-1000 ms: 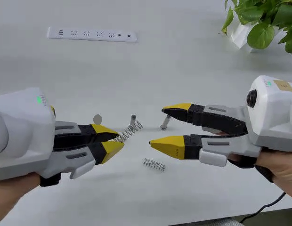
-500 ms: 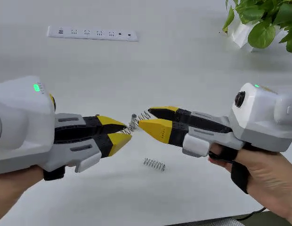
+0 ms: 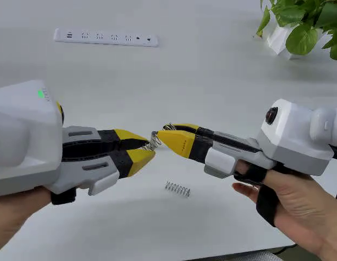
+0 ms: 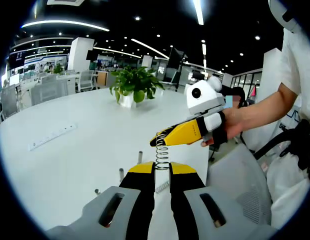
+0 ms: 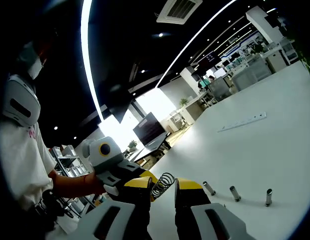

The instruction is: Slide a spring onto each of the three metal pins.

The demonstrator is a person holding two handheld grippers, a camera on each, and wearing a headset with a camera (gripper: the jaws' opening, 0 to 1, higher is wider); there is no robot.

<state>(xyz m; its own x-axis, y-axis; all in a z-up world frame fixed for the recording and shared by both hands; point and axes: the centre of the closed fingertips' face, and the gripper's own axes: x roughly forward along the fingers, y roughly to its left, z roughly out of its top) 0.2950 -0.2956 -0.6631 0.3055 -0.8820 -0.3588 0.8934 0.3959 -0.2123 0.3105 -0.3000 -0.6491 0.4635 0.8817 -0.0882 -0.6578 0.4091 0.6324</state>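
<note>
So both grippers are on the same spring (image 3: 155, 142) here, held up in the air over the white table (image 3: 212, 76). The left gripper (image 3: 150, 148) comes in from the left with its jaws clamped nearly together on one end of the spring. The right gripper (image 3: 162, 132) comes in from the right, tip to tip with it, and its jaws are pinched on the other end. In the left gripper view the spring rises straight up out of the narrow gap between that gripper's yellow tips and meets the tip of the right gripper just above. In the right gripper view the coil sits between that gripper's own two jaws and pretty much fills the gap (it's clearly against the left-hand jaw, the other side is harder to read).

The second spring (image 3: 178, 189) is lying flat on the table, just below and a bit right of where the two grippers meet, nothing touching it.

The three pins (image 5: 235, 193) stand upright in a loose row on the table, past the right gripper's jaws in its own view. They're bare, and well apart from the held spring.

Further back there's a white power strip (image 3: 106, 38) lying on the table and a leafy potted plant (image 3: 301, 24) in the far right corner.
</note>
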